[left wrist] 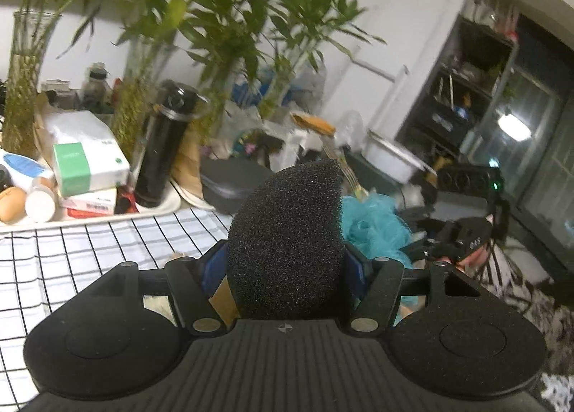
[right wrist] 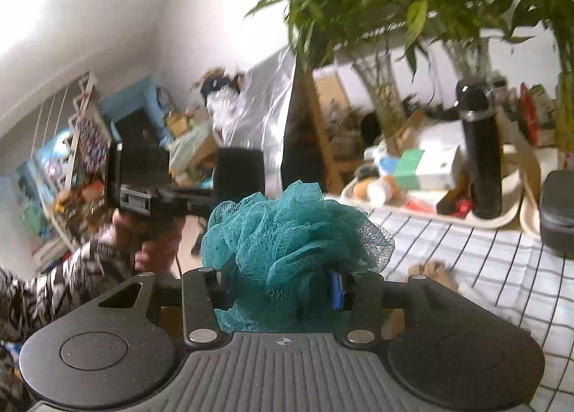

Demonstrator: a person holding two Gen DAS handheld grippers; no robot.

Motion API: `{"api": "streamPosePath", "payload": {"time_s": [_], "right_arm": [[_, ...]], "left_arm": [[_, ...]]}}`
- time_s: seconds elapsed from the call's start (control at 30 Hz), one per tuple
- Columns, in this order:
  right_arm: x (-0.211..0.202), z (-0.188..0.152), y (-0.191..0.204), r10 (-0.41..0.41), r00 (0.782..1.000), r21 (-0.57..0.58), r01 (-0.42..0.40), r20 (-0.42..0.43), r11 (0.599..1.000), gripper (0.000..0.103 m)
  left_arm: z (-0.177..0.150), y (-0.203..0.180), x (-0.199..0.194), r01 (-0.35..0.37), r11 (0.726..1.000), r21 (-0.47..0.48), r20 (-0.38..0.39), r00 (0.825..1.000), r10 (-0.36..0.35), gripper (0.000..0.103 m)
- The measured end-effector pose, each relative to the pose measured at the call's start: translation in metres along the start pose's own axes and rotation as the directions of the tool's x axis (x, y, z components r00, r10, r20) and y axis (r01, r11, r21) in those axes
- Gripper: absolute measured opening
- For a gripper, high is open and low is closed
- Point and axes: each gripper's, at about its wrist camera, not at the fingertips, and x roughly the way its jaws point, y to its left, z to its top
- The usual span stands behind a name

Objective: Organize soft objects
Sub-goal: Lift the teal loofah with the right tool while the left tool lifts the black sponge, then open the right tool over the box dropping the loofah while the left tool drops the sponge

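Both soft things are in hand, neither yet set down, so sorting looks barely midway. The black sponge (left wrist: 287,236) is clamped in the left gripper (left wrist: 285,268) at frame centre; the teal mesh loofah (right wrist: 287,232) is gripped by the right gripper (right wrist: 283,286). Both are tilted slightly downward over the checked cloth (left wrist: 89,250).

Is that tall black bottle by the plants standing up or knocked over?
Upright. The black bottle stands on its base on a pale tray beside the bamboo vases, cap at the top; the right wrist view agrees.
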Motion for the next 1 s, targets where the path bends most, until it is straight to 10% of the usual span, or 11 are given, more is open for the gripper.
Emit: {"api": "streamPosePath", "payload": {"time_s": [0.33, 0.53, 0.9, 1.0], "right_arm": [[0.014, -0.027, 0.021, -0.051, 0.983, -0.087, 0.036, -0.177, 0.996, 0.051], [0.038, -0.046, 0.033, -0.135, 0.937, -0.179, 0.08, -0.322, 0.981, 0.051], [0.049, -0.049, 0.041, -0.169, 0.92, -0.236, 0.087, -0.353, 0.968, 0.055], [0.047, -0.046, 0.041, -0.17, 0.927, -0.236, 0.092, -0.334, 0.967, 0.072]], "left_arm": [[-0.028, -0.02, 0.009, -0.033, 0.994, 0.105, -0.199, 0.979, 0.054, 0.065], [-0.042, -0.028, 0.024, -0.093, 0.98, 0.177, -0.306, 0.941, 0.144, 0.066], [-0.049, -0.033, 0.034, -0.146, 0.953, 0.266, -0.354, 0.905, 0.237, 0.075], [-0.049, -0.034, 0.033, -0.15, 0.951, 0.27, -0.349, 0.906, 0.242, 0.081]]}}
